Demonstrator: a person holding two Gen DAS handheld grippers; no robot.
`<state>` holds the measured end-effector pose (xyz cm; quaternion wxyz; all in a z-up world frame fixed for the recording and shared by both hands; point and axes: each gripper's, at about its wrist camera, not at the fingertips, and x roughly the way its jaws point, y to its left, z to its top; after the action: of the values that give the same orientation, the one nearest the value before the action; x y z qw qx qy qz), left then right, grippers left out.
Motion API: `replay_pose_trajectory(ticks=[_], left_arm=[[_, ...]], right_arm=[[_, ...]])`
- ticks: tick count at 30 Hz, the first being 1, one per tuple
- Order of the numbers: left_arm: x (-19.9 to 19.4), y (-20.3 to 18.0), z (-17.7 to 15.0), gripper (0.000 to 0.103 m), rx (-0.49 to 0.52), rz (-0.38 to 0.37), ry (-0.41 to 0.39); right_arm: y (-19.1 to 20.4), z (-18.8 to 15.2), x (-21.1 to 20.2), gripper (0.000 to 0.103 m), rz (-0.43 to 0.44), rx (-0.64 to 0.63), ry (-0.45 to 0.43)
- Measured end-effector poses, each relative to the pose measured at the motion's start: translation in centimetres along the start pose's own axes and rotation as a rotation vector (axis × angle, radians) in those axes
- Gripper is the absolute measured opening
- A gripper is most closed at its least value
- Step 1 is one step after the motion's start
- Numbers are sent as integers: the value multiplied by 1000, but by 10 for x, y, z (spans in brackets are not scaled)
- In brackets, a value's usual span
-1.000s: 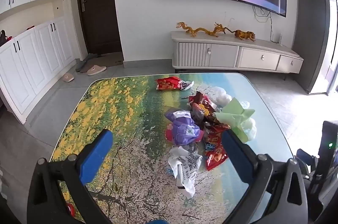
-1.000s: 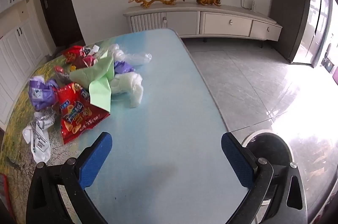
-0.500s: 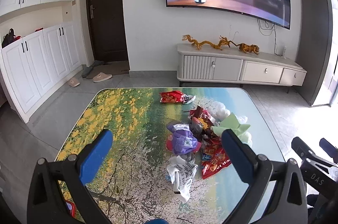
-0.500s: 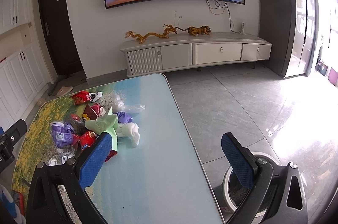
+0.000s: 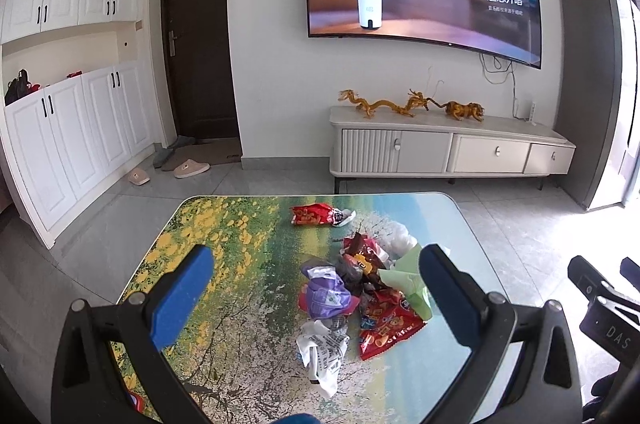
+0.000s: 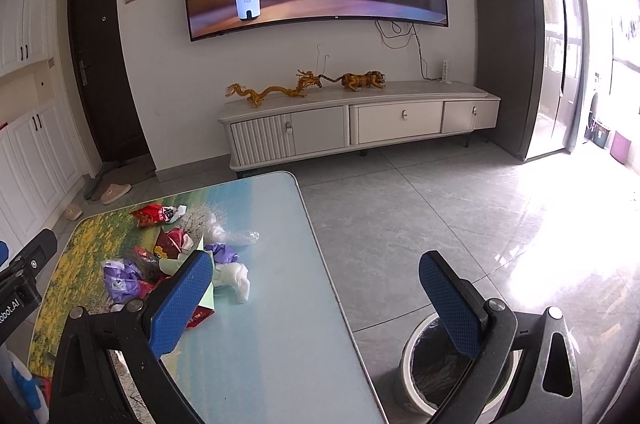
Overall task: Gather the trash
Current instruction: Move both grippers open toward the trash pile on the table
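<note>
Trash (image 5: 360, 288) lies in a heap on the table (image 5: 208, 248), well below both grippers, left (image 5: 316, 298) and right (image 6: 316, 298), each wide open and empty, so lower one onto a single wrapper (image 5: 386, 328), then carry it to the bin (image 6: 436, 376) beside the table.

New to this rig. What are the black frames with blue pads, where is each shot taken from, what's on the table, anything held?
No robot arm here: a person carries two handheld grippers, each with a fisheye camera looking along its blue-padded fingers. One picture is from the left gripper, the other from the right gripper. Both are open and hold nothing. They hover over a table with a printed landscape top. On it lies a trash pile: red snack bags, a purple wrapper, green paper, white plastic. One red wrapper lies apart. A lined bin stands on the floor beside the table.
</note>
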<state>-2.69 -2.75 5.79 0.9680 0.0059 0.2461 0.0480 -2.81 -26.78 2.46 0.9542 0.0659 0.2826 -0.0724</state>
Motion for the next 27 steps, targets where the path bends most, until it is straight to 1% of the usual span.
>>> replay_pose_trajectory(ticks=[4, 9, 12, 16, 20, 23, 27], left_arm=[[-3, -7, 6, 103, 18, -10, -14], [-8, -15, 15, 103, 40, -14, -50], [-7, -17, 19, 103, 29, -32, -51], [-3, -17, 22, 103, 24, -34, -55], [0, -17, 21, 103, 19, -34, -55], [2, -17, 22, 103, 23, -30, -41], [2, -17, 22, 103, 15, -41, -23]], right_arm=[[1, 10, -3, 103, -21, -9, -19], [9, 23, -8, 103, -42, -41, -45], [11, 28, -9, 103, -50, -44, -54], [7, 26, -9, 103, -44, -10, -56], [-3, 19, -13, 103, -37, 26, -80], [-14, 15, -16, 103, -24, 60, -100], [-19, 14, -19, 103, -21, 73, -119]])
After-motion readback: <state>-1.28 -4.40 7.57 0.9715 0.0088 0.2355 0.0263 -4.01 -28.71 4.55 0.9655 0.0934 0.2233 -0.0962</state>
